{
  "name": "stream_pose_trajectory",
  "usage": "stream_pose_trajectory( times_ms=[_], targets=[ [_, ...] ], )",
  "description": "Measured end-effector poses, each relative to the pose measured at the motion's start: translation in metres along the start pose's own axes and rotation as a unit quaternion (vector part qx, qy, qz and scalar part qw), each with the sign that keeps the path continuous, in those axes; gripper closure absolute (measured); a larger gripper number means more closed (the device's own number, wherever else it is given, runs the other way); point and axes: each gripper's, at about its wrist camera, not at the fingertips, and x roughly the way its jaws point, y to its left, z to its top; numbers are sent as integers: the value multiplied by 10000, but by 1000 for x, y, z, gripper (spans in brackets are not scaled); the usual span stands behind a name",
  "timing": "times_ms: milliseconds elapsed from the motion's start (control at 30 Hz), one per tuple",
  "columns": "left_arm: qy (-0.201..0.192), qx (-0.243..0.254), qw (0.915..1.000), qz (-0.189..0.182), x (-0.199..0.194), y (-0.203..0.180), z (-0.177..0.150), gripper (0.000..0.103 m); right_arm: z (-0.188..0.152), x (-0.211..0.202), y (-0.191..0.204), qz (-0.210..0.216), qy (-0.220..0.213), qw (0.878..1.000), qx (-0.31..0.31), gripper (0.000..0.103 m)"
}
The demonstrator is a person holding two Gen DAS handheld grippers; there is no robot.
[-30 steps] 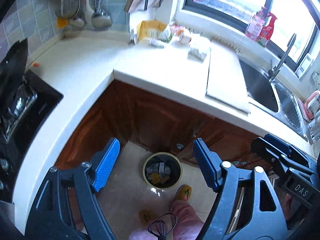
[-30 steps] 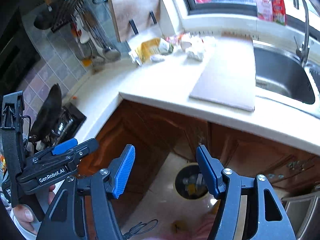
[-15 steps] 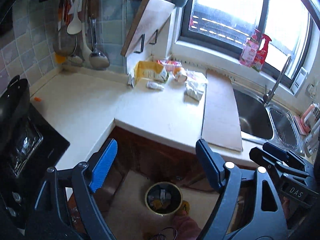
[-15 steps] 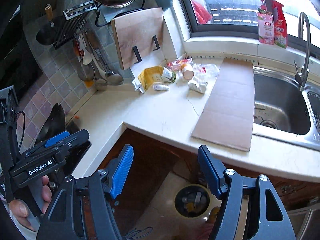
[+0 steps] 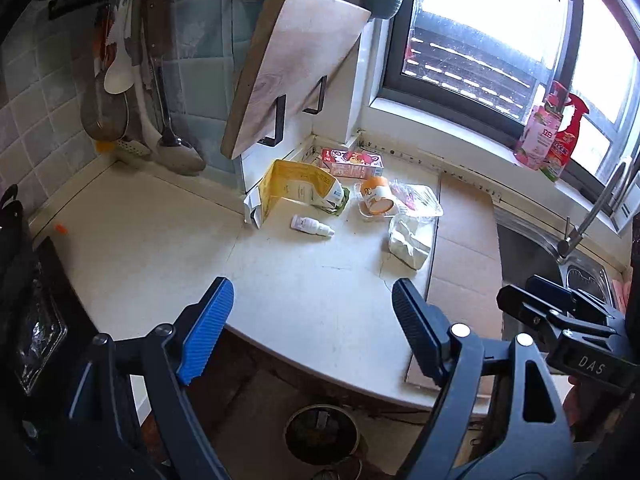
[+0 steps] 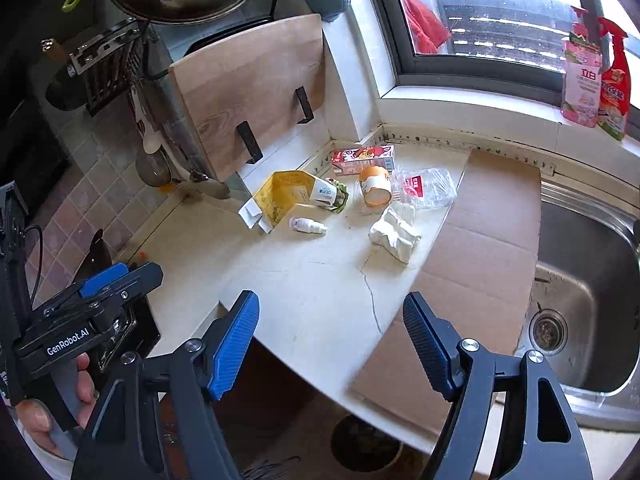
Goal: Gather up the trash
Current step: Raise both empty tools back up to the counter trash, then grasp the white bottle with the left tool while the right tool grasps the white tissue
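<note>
Trash lies at the back of the white counter: a yellow torn carton, a small white bottle, an orange-and-white cup, a red-pink box, clear plastic wrap and crumpled white paper. The same pile shows in the right wrist view: carton, bottle, cup, paper. A round trash bin stands on the floor below the counter edge. My left gripper and right gripper are open and empty, above the counter's front edge.
A cardboard sheet lies on the counter beside the steel sink. A wooden cutting board leans on brackets behind the trash. Utensils hang on the tiled wall. A black stove is at left. Cleaner bottles stand on the sill.
Both grippers have risen and tilted up from over the floor bin toward the counter. The trash pile is now nearer and more central. Both stay open and empty.
</note>
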Motion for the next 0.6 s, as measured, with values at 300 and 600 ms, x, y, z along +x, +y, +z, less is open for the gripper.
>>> stream_pose_trajectory(
  times_ms=[300,600],
  targets=[
    [424,-96,9990,51,132,-22,46,23,78,121,-78,112,636,9979,23,27],
    [1050,-600,9926,131,243,-13,45,23,90,234,-108,173,1155,9931,-54,24]
  ],
)
